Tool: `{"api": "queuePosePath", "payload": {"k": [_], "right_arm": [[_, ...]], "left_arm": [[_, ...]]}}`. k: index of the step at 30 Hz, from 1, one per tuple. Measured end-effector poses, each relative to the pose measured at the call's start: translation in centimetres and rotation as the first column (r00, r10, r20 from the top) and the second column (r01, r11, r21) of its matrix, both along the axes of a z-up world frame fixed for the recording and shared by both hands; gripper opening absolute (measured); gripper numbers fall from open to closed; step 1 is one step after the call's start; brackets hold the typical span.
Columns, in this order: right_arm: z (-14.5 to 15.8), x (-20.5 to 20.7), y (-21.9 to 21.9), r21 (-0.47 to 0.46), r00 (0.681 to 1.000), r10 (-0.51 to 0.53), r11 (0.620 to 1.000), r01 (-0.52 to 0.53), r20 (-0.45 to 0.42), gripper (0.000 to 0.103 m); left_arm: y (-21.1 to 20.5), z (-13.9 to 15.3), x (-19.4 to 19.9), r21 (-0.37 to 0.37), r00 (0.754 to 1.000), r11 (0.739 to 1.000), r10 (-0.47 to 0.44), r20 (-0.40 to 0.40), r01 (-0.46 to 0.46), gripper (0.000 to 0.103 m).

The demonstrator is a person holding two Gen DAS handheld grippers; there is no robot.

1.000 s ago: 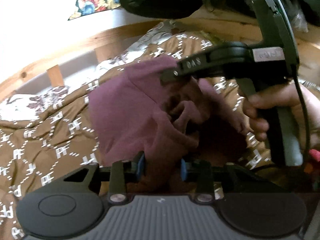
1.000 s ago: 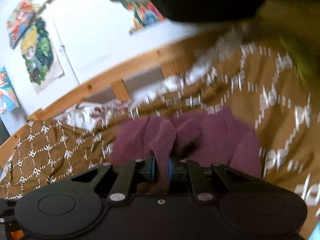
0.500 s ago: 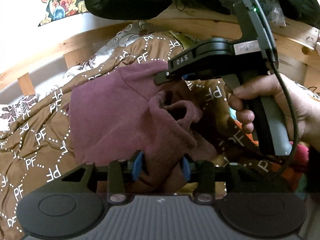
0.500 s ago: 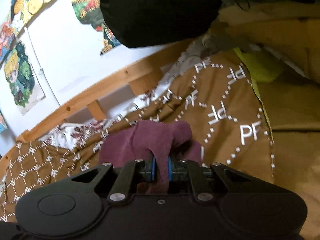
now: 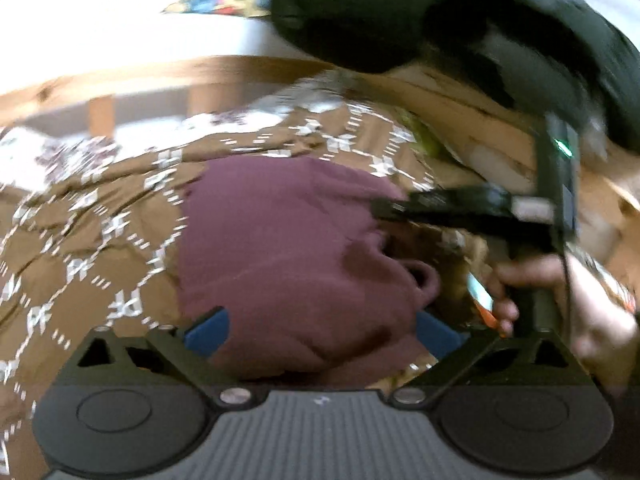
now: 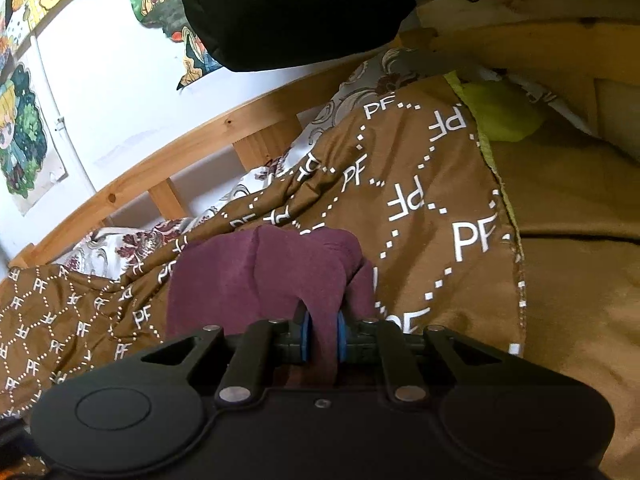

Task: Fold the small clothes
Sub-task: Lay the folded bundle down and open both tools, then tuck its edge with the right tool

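Left wrist view: the maroon garment (image 5: 288, 256) is spread on a brown blanket (image 5: 80, 248), its long axis running away from the camera. The left gripper (image 5: 320, 332) fingers have just been opened wide, with cloth between them unpressed. The right gripper (image 6: 320, 334) is nearly closed, pinching a fold.

A brown PF-patterned blanket (image 6: 420, 208) covers the bed beside a wooden rail (image 6: 168, 160); cartoon posters (image 6: 24, 136) hang on the white wall (image 6: 108, 92)

Garment (image 5: 288, 248) on bedspread (image 5: 80, 248); bed rail (image 6: 168, 160) behind; posters (image 6: 24, 128) above.
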State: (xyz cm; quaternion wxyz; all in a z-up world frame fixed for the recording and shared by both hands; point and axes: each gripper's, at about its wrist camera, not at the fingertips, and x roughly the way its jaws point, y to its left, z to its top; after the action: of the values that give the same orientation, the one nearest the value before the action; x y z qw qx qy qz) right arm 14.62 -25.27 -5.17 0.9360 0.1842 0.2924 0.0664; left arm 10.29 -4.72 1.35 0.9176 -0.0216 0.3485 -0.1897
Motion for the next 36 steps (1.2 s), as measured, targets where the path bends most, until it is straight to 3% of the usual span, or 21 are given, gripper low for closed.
{"api": "queuePosePath", "payload": {"k": [5, 10, 15, 19, 32, 36], "right_arm": [[0.4, -0.9, 0.4, -0.060, 1.000, -0.012, 0.998, 0.012, 0.007, 0.015], [1.0, -2.2, 1.1, -0.093, 1.000, -0.024, 0.995, 0.024, 0.001, 0.029], [2.5, -4.3, 2.1, -0.070, 0.999, 0.001, 0.998, 0.002, 0.039, 0.065], [2.8, -5.9, 3.9, -0.096, 0.997, 0.070, 0.993, -0.067, 0.021, 0.078], [-0.4, -9.7, 3.7, -0.258, 0.983, -0.016, 0.966, -0.033, -0.185, 0.077], [-0.3, -10.2, 3.4, -0.233, 0.987, -0.011, 0.972, -0.027, -0.158, 0.077]], "left_arm": [[3.3, -0.6, 1.4, -0.072, 0.981, 0.982, 0.169, -0.101, -0.176, 0.102], [5.2, -1.9, 2.6, -0.106, 0.943, 0.951, 0.267, -0.197, -0.291, 0.102], [6.1, -3.7, 3.2, -0.103, 0.912, 0.937, 0.292, -0.286, -0.333, 0.102], [6.1, -4.2, 2.6, -0.095, 0.909, 0.940, 0.287, -0.303, -0.328, 0.102], [5.0, -5.2, 1.8, -0.038, 0.922, 0.963, 0.245, -0.300, -0.268, 0.102], [5.0, -5.4, 1.6, -0.034, 0.922, 0.963, 0.244, -0.301, -0.266, 0.102]]}}
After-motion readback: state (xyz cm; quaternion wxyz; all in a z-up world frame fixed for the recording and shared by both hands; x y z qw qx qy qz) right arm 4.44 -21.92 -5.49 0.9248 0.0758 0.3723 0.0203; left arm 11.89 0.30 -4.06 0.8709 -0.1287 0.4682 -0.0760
